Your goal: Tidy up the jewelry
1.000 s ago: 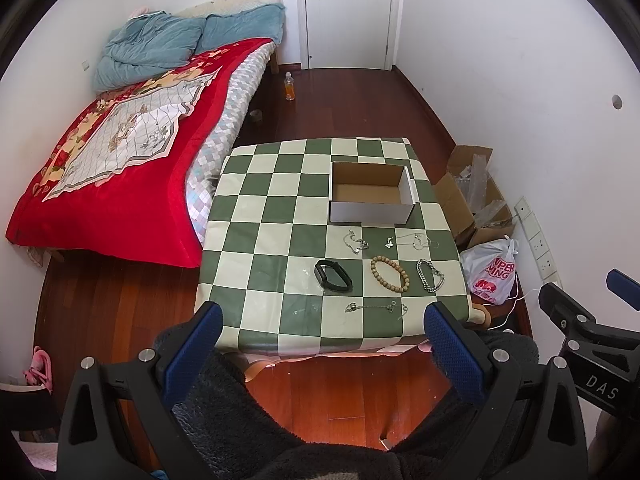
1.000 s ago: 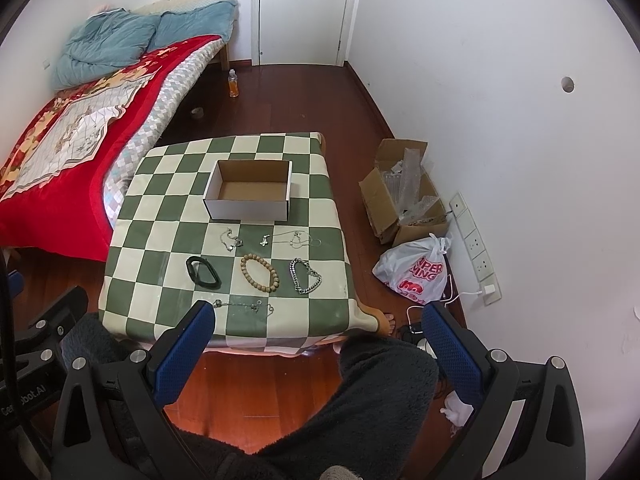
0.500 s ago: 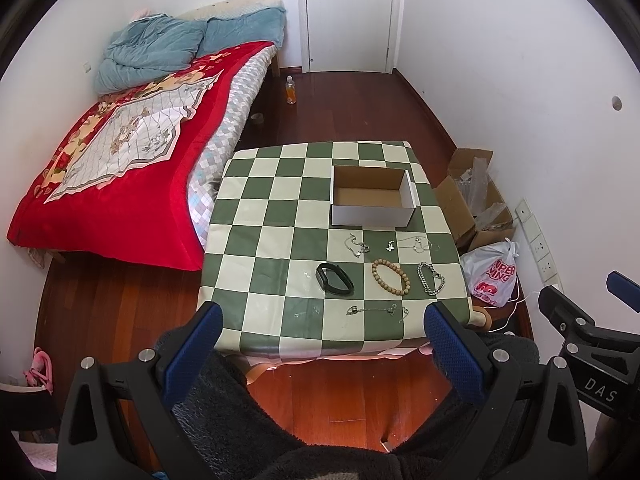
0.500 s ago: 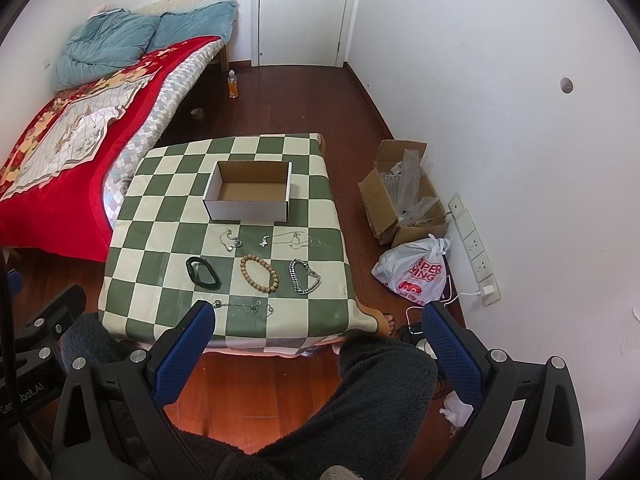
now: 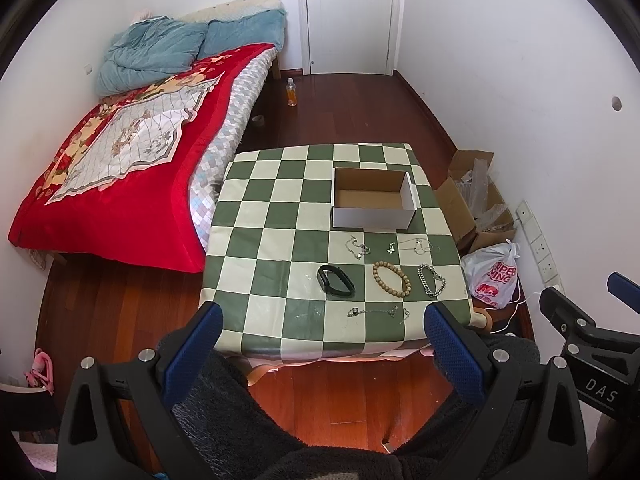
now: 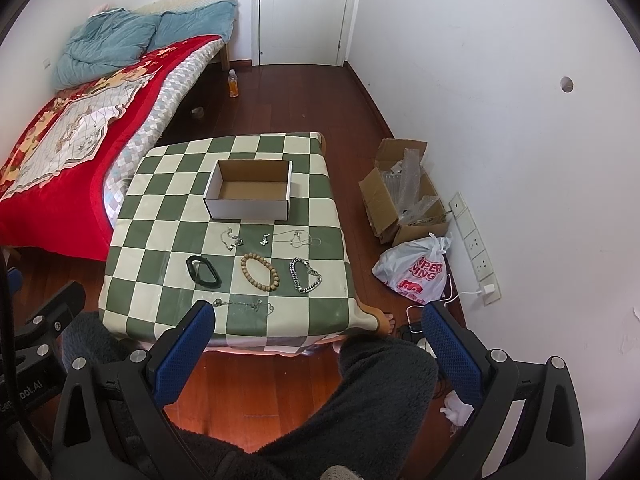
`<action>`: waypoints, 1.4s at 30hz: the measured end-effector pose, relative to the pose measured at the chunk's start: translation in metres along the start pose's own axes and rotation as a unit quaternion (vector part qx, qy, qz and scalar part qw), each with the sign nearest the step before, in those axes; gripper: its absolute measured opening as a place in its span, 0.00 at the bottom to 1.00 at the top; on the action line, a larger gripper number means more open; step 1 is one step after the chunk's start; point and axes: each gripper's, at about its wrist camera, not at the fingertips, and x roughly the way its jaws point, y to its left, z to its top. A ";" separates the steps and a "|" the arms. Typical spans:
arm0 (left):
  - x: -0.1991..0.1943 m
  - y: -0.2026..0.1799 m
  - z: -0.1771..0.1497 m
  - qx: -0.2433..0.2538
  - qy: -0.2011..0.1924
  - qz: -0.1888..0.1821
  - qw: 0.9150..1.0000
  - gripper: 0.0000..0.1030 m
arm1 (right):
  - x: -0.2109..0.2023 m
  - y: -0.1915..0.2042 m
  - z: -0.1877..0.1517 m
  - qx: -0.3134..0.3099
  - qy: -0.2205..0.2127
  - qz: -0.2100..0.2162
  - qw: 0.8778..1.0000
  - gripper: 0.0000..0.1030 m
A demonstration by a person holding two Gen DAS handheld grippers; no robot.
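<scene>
An open white cardboard box (image 5: pixel 373 200) (image 6: pixel 250 190) sits on the green-checked table (image 5: pixel 264 216) (image 6: pixel 160 216). In front of it lie a black band (image 5: pixel 335 280) (image 6: pixel 203 272), a wooden bead bracelet (image 5: pixel 392 279) (image 6: pixel 260 272), a silver chain bracelet (image 5: pixel 431 280) (image 6: pixel 305 275) and thin silver chains (image 5: pixel 412 246) (image 6: pixel 290 238); another thin chain (image 5: pixel 378 312) (image 6: pixel 244 304) lies near the front edge. My left gripper (image 5: pixel 320 344) and right gripper (image 6: pixel 318 344) are open and empty, held above the person's lap, short of the table.
A bed with a red blanket (image 5: pixel 120 184) stands left of the table. A brown carton (image 6: pixel 404 192) and a white plastic bag (image 6: pixel 416 268) sit on the floor at the right by the wall. A bottle (image 5: pixel 291 92) stands near the door.
The view has shifted slightly; the table sits a little lower in the left wrist view. Nothing on the table has moved.
</scene>
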 end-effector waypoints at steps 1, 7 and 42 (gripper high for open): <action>0.000 0.000 0.000 0.000 0.000 0.000 1.000 1.00 | 0.000 0.000 0.000 0.000 0.000 0.000 1.000 1.00; 0.001 -0.002 0.001 0.001 -0.002 0.001 1.000 1.00 | -0.001 0.000 -0.001 0.001 -0.002 0.000 1.000 1.00; 0.310 0.013 0.016 -0.008 0.188 0.108 0.976 1.00 | 0.331 -0.042 0.023 0.096 0.214 -0.026 0.972 0.98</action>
